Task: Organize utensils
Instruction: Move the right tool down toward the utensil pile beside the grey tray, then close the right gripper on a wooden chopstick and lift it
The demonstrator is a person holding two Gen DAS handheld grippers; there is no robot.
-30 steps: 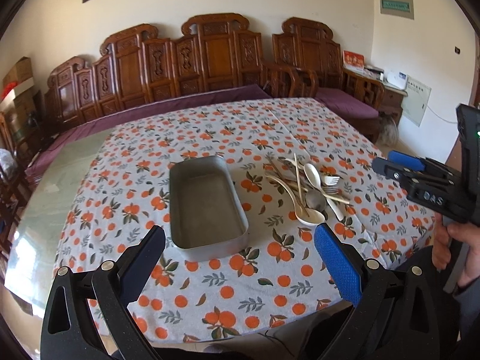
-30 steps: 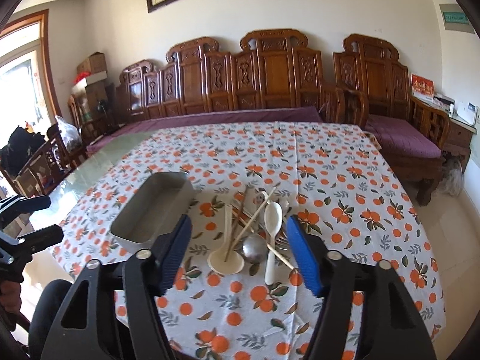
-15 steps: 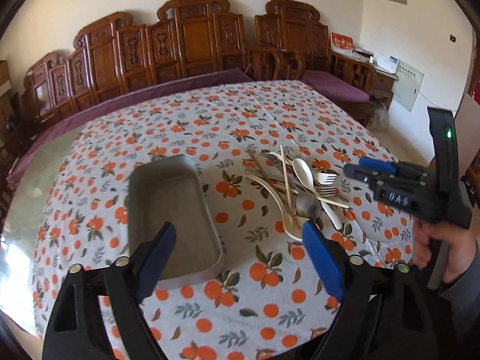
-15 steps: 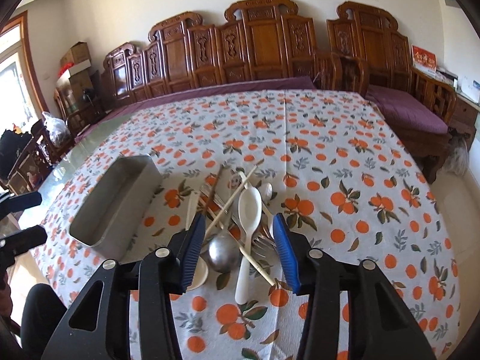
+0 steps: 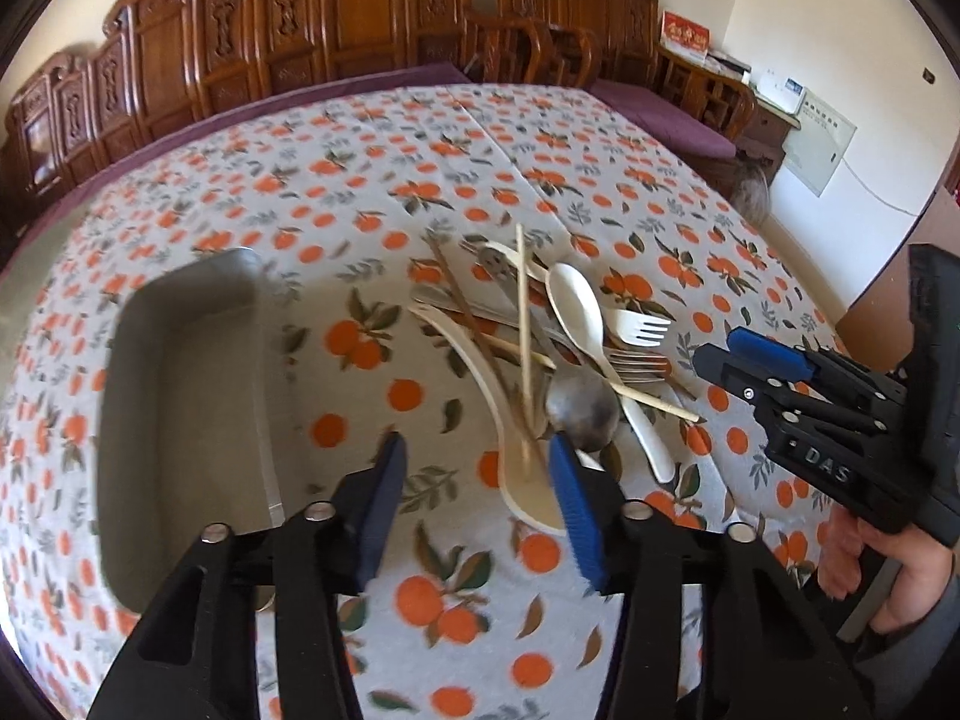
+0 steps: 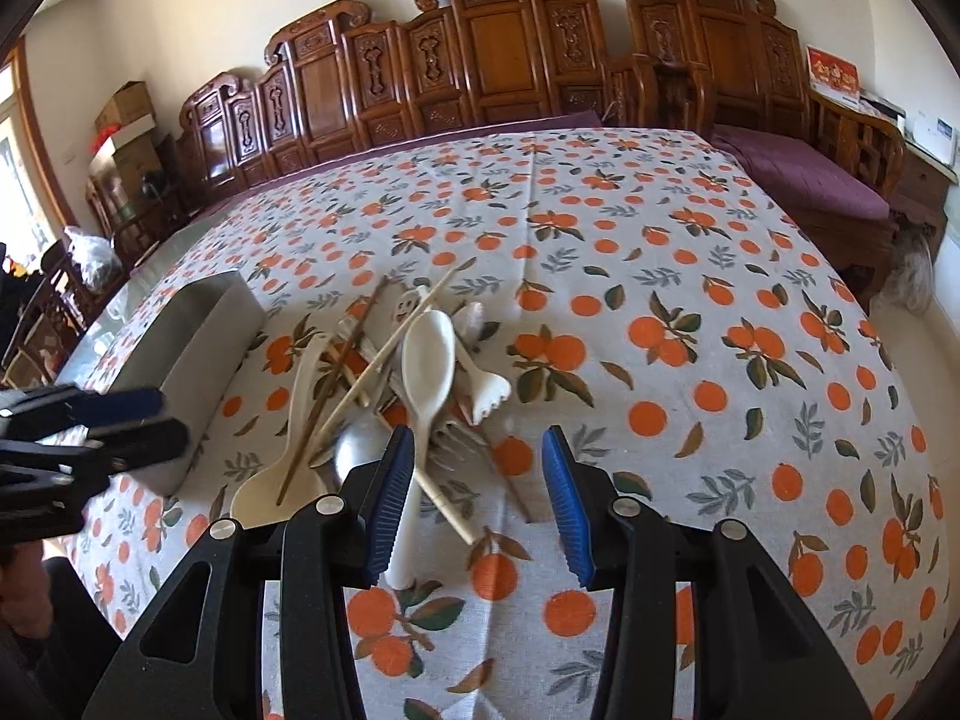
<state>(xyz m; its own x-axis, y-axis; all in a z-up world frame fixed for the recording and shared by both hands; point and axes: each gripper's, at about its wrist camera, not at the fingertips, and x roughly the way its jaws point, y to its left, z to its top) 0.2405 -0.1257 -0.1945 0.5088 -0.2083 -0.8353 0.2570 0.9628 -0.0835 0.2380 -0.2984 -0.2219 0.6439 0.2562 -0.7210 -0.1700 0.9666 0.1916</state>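
Observation:
A heap of utensils lies on the orange-print tablecloth: a white spoon [image 5: 576, 306] [image 6: 429, 360], a metal spoon [image 5: 582, 414] [image 6: 360, 450], a cream ladle spoon [image 5: 528, 492] [image 6: 270, 498], a white fork [image 5: 636, 324] [image 6: 486, 396] and wooden chopsticks [image 5: 522, 312] [image 6: 390, 348]. An empty metal tray [image 5: 180, 408] [image 6: 198, 348] sits left of the heap. My left gripper [image 5: 474, 480] [image 6: 144, 420] hovers over the ladle's bowl, its jaws closing on bare cloth. My right gripper [image 6: 477, 480] [image 5: 756, 360] stands open over the heap's near end, the white spoon's handle by its left finger.
Carved wooden benches [image 6: 510, 60] with purple cushions [image 6: 804, 174] line the far and right sides of the table. The table's right edge [image 5: 798, 276] drops to the floor. A person's hand [image 5: 888, 564] holds the right gripper.
Both grippers have come down and closer to the utensil heap. The left jaws have narrowed a lot, the right jaws a little. The utensils and tray have not moved.

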